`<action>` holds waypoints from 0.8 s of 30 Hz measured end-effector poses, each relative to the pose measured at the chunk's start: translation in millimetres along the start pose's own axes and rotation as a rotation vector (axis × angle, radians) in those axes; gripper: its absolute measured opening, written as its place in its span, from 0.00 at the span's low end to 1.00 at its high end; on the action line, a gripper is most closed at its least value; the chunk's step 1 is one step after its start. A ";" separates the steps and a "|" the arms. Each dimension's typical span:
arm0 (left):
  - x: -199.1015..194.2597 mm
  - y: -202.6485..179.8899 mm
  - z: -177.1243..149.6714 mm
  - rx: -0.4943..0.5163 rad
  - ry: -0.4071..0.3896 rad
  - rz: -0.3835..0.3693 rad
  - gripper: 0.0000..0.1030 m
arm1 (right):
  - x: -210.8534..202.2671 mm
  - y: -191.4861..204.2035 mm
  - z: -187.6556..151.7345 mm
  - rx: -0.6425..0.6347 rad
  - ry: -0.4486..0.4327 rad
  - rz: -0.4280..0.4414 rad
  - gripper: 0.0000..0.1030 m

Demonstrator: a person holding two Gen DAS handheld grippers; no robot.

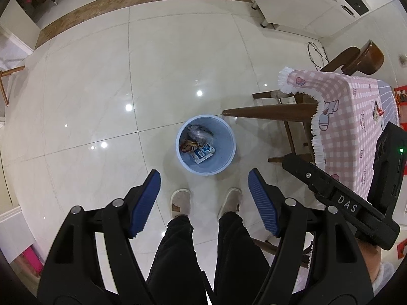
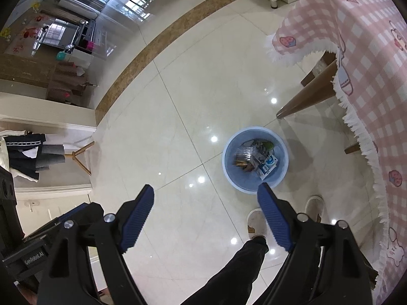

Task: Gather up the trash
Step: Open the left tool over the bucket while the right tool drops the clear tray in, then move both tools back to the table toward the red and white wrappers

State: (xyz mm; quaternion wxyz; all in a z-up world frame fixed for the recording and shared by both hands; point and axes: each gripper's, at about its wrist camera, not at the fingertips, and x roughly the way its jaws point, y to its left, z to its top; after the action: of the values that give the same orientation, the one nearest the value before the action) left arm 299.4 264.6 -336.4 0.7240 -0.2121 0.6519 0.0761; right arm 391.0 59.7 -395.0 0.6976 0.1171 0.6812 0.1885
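A light blue round bin (image 1: 223, 132) stands on the tiled floor beside the table leg; it also shows in the right wrist view (image 2: 281, 143). Inside lie several pieces of trash: a blue-and-white packet (image 1: 203, 153), clear plastic wrap (image 1: 199, 133) and brown wrappers (image 2: 243, 164). My left gripper (image 1: 204, 178) is open and empty, high above the floor, nearer to me than the bin. My right gripper (image 2: 206, 192) is open and empty, above the floor left of the bin. The right gripper's black body (image 1: 338, 198) shows at the right of the left wrist view.
A table with a pink checked fringed cloth (image 1: 356, 117) (image 2: 368, 63) stands right of the bin on brown wooden legs (image 1: 269, 113). A wooden chair (image 1: 361, 58) sits behind it. The person's slippered feet (image 1: 180, 202) stand near the bin. White cabinets (image 1: 305, 2) are far right.
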 end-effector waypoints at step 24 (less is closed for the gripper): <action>-33.0 -193.7 29.3 0.381 -0.095 -0.115 0.69 | -154.7 -110.4 5.4 0.220 -0.334 -0.046 0.79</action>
State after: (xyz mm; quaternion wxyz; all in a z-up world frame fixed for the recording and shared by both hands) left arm 396.4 108.0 -262.1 0.7840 -0.1043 0.6066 -0.0802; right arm 407.6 -104.7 -301.0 0.7881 0.2068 0.5749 0.0748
